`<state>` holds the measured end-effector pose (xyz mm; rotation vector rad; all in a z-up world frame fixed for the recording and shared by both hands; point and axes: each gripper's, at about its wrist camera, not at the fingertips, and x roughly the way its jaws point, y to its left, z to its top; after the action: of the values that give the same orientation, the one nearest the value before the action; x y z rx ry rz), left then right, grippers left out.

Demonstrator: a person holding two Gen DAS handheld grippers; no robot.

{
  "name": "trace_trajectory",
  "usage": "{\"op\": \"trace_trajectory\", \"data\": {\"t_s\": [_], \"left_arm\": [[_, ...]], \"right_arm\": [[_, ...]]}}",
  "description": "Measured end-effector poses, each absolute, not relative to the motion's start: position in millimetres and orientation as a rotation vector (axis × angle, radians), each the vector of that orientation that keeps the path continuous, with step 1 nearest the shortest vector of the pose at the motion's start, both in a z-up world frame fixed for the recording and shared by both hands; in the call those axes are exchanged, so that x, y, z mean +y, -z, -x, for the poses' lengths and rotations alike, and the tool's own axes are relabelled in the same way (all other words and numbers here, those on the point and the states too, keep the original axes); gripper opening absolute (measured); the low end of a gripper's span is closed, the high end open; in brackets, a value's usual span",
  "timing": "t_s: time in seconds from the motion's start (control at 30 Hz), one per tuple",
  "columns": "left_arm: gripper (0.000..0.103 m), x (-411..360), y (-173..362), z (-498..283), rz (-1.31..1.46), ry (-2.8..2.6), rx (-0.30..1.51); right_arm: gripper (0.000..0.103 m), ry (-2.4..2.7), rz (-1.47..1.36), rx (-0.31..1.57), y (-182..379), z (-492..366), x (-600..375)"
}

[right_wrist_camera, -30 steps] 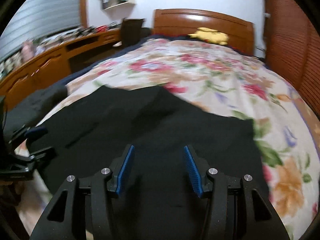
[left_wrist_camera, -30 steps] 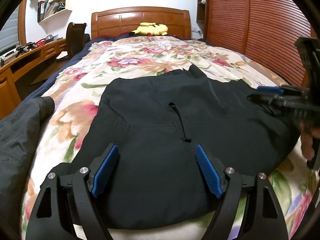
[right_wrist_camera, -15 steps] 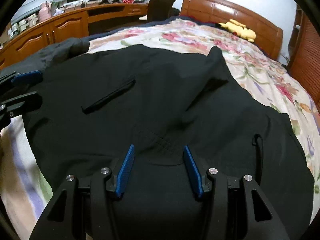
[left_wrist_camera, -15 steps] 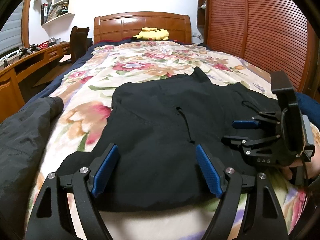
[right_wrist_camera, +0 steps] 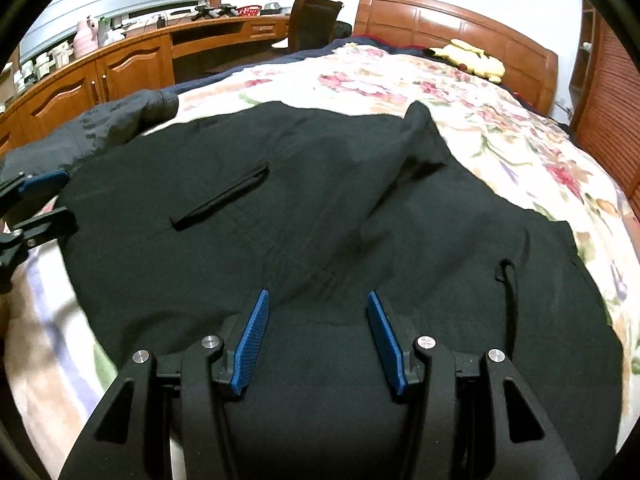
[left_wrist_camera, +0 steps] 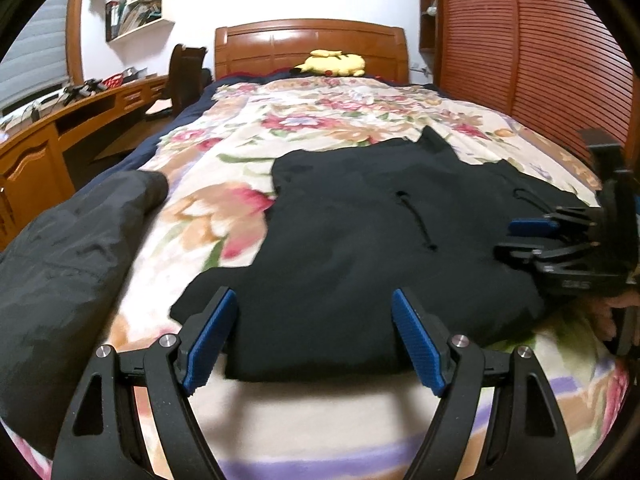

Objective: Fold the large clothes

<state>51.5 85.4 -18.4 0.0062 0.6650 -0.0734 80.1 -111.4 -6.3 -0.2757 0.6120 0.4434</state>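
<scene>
Far left, a wooden table (left_wrist_camera: 60,120) w/ cupboards runs along the wall, clutter on top, a dark chair (left_wrist_camera: 186,76) at its far end. Next to it a grey jacket (left_wrist_camera: 68,248) lies bunched on the left edge of the bed (left_wrist_camera: 320,136), on the flowered bedspread.

Left gripper (left_wrist_camera: 312,336) hovers over the near-left corner of the black garment (left_wrist_camera: 360,248). Its fingers (left_wrist_camera: 210,340) are spread wide, nothing between the pads, not touching the cloth as far as I can tell.

The black garment lies flat across the near half of the bed, approx centre, one pointed corner sticking up toward the headboard (left_wrist_camera: 310,46). A slit pocket (right_wrist_camera: 220,202) shows on its left part, a short cord (right_wrist_camera: 510,292) on the right part.

Right gripper (right_wrist_camera: 318,336) hangs over the garment's near edge, right of centre; fingers about half spread, blue pads apart, no cloth pinched. In the left wrist view it shows at far right, turned sideways, w/ part of a hand (left_wrist_camera: 616,312) behind it.

Yellow plush toy (left_wrist_camera: 334,63) sits by the headboard. Slatted wooden doors (left_wrist_camera: 540,60) stand along the right side.
</scene>
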Motion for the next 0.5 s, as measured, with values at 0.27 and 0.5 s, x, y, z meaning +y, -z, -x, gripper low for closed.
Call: {"op": "trace_trajectory", "data": {"t_s": [0.27, 0.5], "left_arm": [[0.080, 100.1, 28.8, -50.2, 0.035, 0.061, 0.705], [0.080, 108.9, 36.0, -45.9, 0.078, 0.039, 0.728]], "right_arm": [[0.053, -0.470, 0.271, 0.564, 16.2, -53.7, -108.8], [0.054, -0.482, 0.266, 0.578, 21.3, -54.6, -110.2]]}}
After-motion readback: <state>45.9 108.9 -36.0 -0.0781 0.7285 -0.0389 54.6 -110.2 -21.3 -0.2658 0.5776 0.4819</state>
